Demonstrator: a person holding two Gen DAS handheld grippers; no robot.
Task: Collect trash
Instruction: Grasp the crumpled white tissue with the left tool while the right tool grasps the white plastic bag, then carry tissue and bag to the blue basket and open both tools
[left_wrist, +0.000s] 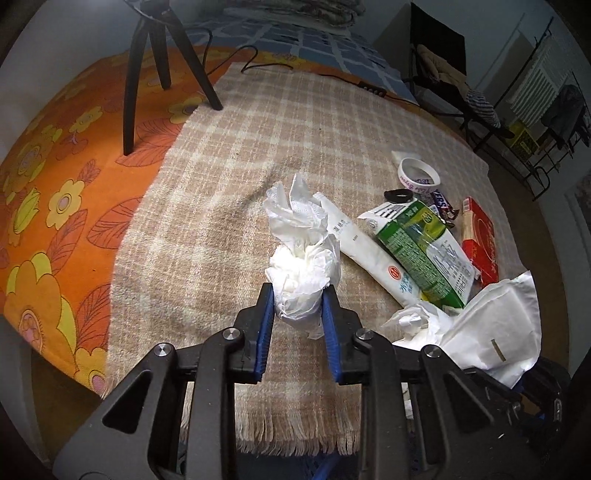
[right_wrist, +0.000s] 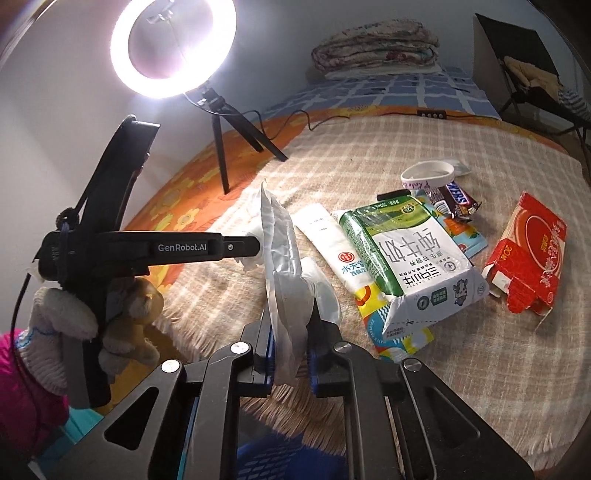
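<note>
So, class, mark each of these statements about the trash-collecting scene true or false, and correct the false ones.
1. The left tool grips a crumpled white tissue wad. True.
2. The right tool is open with nothing in it. False: it is shut on a flat white plastic wrapper.
3. The green and white milk carton stands upright. False: it lies flattened on its side on the checked blanket.
4. A red box lies to the right of the milk carton in the right wrist view. True.
5. The ring light is switched off. False: it glows brightly.
</note>
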